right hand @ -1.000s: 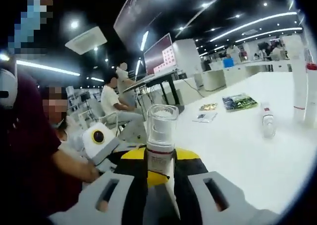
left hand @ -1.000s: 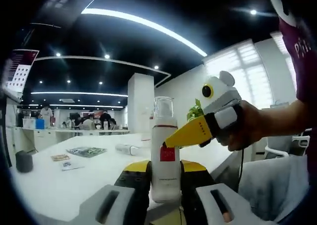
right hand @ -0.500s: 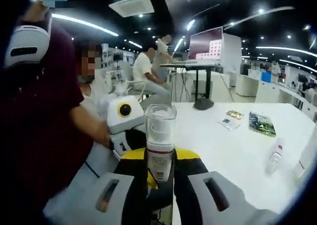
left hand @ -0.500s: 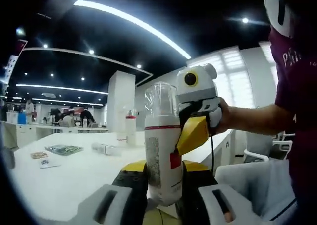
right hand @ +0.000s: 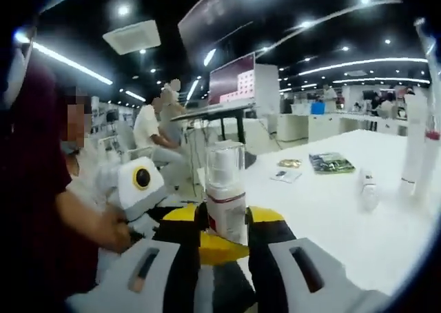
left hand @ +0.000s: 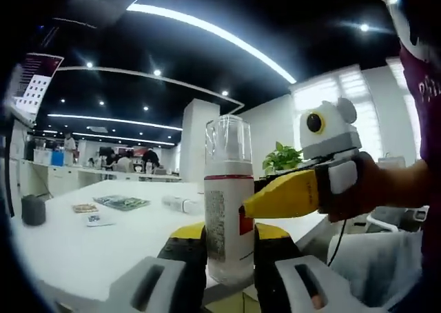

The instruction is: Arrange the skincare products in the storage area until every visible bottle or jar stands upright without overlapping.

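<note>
A white pump bottle (left hand: 227, 223) with a clear cap stands upright between the pads of my left gripper (left hand: 229, 249), which is shut on its lower body. From the right, my right gripper (left hand: 251, 208), held in a person's hand, reaches in, and its yellow jaw presses against the bottle's red label. In the right gripper view the same bottle (right hand: 226, 201) rises between the jaws of my right gripper (right hand: 224, 225), shut on it. The left gripper (right hand: 172, 213) comes in from the left there.
The white table (right hand: 324, 216) holds a small bottle lying on its side (right hand: 370, 189), tall white tubes (right hand: 415, 144) at the right, booklets (right hand: 331, 163) and a dark round object (left hand: 32, 209). Seated people and desks are behind.
Both views have swung with the hands. The bottle stays held between both grippers. The right gripper now reaches in lower and more level than half a second ago.
</note>
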The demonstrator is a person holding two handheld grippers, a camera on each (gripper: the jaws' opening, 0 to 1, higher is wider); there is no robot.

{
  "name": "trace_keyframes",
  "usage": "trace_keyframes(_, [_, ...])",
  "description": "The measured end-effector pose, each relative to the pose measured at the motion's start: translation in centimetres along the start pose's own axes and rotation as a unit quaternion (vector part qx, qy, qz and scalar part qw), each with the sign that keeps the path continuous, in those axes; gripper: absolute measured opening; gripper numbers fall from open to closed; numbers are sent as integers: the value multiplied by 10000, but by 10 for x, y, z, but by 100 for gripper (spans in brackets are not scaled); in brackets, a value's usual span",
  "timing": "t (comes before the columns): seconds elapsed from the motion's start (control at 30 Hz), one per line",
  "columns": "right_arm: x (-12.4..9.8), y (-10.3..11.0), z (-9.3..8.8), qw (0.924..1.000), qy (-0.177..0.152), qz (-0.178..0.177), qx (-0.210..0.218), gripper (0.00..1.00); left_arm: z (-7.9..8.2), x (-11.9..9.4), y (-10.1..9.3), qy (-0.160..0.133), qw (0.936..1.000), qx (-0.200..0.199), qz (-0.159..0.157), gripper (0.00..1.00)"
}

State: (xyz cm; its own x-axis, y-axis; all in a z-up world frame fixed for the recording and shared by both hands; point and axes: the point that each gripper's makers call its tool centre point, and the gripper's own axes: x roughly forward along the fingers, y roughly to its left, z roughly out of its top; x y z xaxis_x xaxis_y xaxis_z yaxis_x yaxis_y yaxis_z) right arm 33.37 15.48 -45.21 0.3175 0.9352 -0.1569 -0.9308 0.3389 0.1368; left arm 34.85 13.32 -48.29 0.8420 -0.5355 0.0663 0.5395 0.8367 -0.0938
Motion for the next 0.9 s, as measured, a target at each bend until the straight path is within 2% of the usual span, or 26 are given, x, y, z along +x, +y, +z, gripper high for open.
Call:
trace_keyframes(0.07, [5,-1,-2,9999,-18,-114,-9,28,-2,1,1,55,9999,88,52,24])
trace_keyframes(0.1, [7,-10,-8,9990,177,-381,-173,22,-2,2,0,68,9999,101,43,24])
trace_keyframes(0.13, [8,-16,-8,9980,164,-569,-210,22,-2,2,-1,68,9999,119,35,24])
trace_keyframes(0.17, [10,-12,-6,9988,67,-481,-103,22,-3,2,0,109,9998,151,75,24])
trace_keyframes(0.27, [10,-13,-6,9985,90,-454,-297,21,-3,3,3,66,9999,80,31,25])
trace_keyframes(0.33, [8,-15,-6,9987,41,-442,-267,21,-2,3,1,44,9995,312,58,25])
trace_keyframes(0.4, [6,-16,-6,9989,12,-439,-185,21,-3,3,-1,75,9995,288,43,25])
trace_keyframes(0.43, [5,-16,-4,9989,-98,-453,-111,21,0,3,-1,12,9989,466,98,25])
trace_keyframes(0.5, [6,-15,-3,9986,-130,-497,-107,22,0,3,1,42,9982,561,217,25])
trace_keyframes(0.57, [8,-17,-5,9983,-44,-580,-20,22,-3,4,5,85,9973,669,286,25])
trace_keyframes(0.67, [12,-17,-3,9979,-38,-641,-101,22,-1,5,10,42,9980,549,312,25])
trace_keyframes(0.73, [15,-14,-3,9972,15,-614,-416,21,-1,3,12,3,9983,472,346,25])
trace_keyframes(0.8, [15,-12,-2,9974,-42,-595,-406,20,0,2,13,-16,9982,450,395,25])
trace_keyframes(0.87, [16,-12,-4,9973,32,-537,-490,20,-1,2,14,-16,9978,528,411,25])
trace_keyframes(0.9, [16,-13,-5,9974,38,-511,-507,20,-2,2,16,51,9953,816,527,26])
